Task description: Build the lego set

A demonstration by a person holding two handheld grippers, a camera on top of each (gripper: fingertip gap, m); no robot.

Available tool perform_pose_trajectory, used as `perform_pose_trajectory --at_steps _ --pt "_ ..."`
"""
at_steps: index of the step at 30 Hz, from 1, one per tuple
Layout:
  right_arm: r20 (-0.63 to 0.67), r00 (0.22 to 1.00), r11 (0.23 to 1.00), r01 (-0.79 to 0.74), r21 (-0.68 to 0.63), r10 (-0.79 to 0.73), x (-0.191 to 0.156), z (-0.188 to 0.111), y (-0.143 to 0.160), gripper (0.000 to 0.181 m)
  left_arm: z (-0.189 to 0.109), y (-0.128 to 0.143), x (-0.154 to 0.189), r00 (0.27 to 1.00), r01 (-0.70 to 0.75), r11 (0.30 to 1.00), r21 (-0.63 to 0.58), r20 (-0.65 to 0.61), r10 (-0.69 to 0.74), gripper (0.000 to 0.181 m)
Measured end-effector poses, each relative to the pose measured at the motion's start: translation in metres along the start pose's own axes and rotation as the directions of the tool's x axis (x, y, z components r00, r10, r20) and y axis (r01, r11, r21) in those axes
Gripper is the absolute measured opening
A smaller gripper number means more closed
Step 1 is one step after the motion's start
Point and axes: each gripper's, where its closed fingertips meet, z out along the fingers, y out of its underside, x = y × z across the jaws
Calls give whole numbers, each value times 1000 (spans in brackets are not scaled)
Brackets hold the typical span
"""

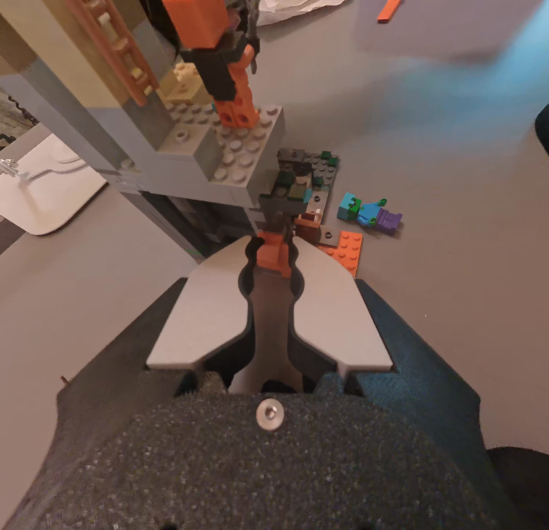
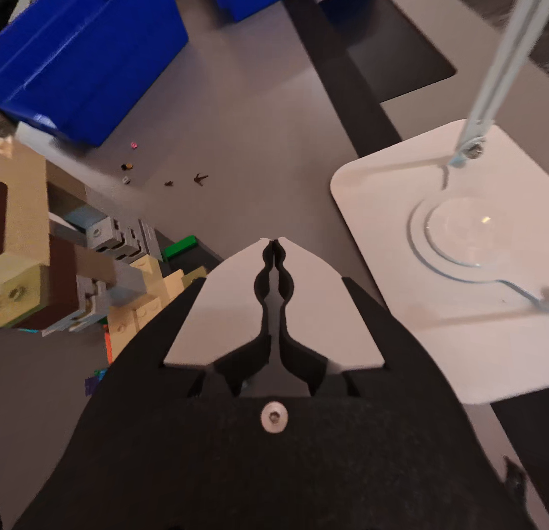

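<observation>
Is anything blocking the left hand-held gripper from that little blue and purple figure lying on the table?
Nothing visible blocks the blue and purple figure. But the left hand-held gripper already pinches an orange piece.

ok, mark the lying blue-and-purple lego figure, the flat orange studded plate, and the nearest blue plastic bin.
lying blue-and-purple lego figure (image 1: pixel 370 214): left wrist view, on its blue torso.
flat orange studded plate (image 1: pixel 347 250): left wrist view, on its studded top.
nearest blue plastic bin (image 2: pixel 89 61): right wrist view, on its side wall.

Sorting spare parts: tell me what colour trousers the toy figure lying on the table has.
Purple trousers, clearest in the left wrist view.
</observation>
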Motion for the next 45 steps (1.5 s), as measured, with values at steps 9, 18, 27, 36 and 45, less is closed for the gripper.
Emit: perform_pose_trajectory --at_steps 9,18,27,36,45 --pt "186 981 994 76 -81 -60 -25 1 24 0 3 2 -3 1000 4 1000 -15 5 -4 21" --pt "227 971 990 100 -100 -75 -33 -1 31 0 4 1 -3 1000 1 1000 -16 9 -1 21" --pt "221 974 994 76 -75 -58 -33 -2 29 0 4 1 -3 1000 3 1000 -16 8 -3 21" --pt "92 992 996 84 40 -88 -29 -33 17 0 4 1 -2 1000 4 1000 -14 6 -4 21" --pt "195 972 986 147 -80 -129 -30 -4 25 0 6 1 -3 1000 -3 1000 -22 8 3 22"
